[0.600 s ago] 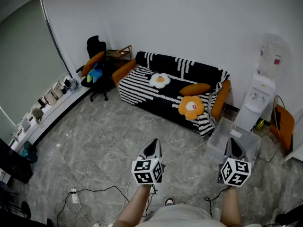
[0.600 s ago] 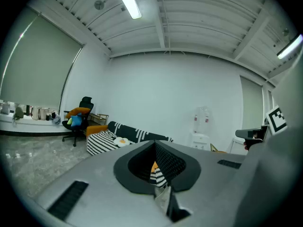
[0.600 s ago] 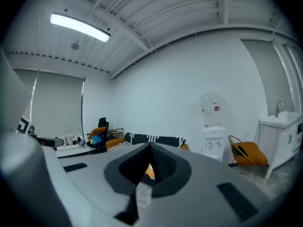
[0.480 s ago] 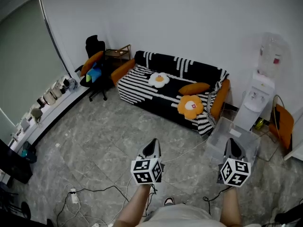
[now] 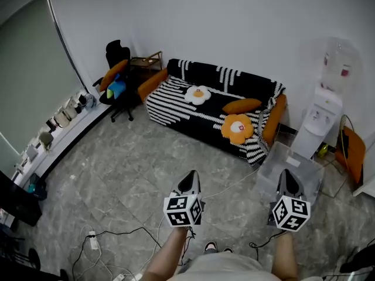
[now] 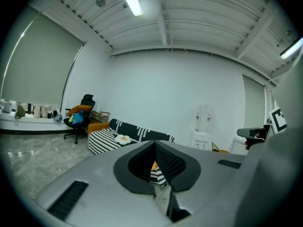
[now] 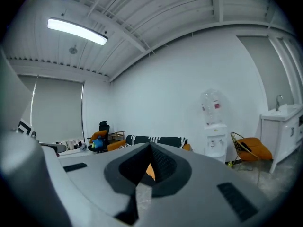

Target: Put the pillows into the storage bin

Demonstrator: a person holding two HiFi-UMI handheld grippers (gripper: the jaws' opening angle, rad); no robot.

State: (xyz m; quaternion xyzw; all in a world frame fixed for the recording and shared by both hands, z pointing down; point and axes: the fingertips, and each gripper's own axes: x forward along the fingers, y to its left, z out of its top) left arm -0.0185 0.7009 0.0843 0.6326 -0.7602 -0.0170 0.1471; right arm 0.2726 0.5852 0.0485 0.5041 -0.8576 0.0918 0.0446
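1. The striped black-and-white sofa stands against the far wall, well apart from the person. It carries all the pillows that show on it, so the task looks not yet begun.
2. The clear storage bin sits on the floor just beside the sofa's right end. No pillow shows inside it.
3. Three pillows lie on the sofa seat: an orange flower pillow near the right end, an orange oblong pillow behind it, and a white flower pillow near the middle.
4. The left tongs are clenched on nothing and held over bare floor.
5. The right tongs are likewise clenched and empty, and in the head view they overlap the bin.
6. Left to do: every pick and every drop.
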